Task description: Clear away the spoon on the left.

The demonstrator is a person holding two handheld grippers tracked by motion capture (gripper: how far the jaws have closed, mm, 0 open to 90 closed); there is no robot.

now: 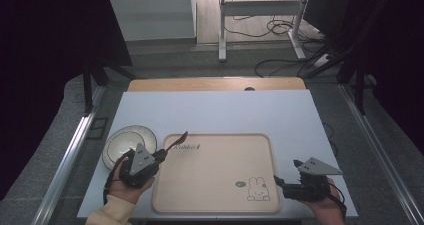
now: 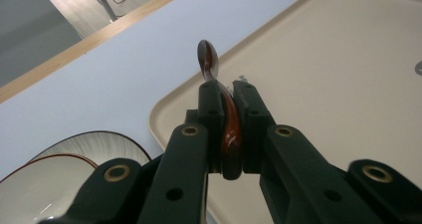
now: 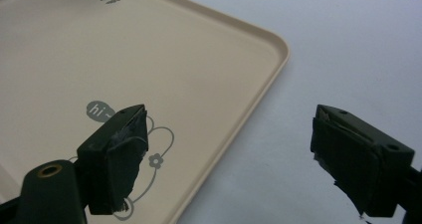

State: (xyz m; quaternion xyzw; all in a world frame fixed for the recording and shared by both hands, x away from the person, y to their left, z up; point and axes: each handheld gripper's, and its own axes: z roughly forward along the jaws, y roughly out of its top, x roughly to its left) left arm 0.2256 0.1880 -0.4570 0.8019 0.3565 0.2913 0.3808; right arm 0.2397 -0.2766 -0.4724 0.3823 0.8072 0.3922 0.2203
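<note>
One glossy, curved brown spoon (image 2: 219,92) — clamped in left gripper (image 2: 226,92) — over smooth beige tray (image 2: 348,59)

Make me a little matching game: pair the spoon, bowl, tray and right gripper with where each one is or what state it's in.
Things:
1. spoon
2. bowl
3. tray
4. right gripper

Descriptions:
A. beige, with a rabbit drawing in one corner
B. jaws wide apart, nothing between them
C. clamped between the left gripper's jaws
D. white, on the table left of the tray

Pairs: 1-C, 2-D, 3-A, 4-B
</note>
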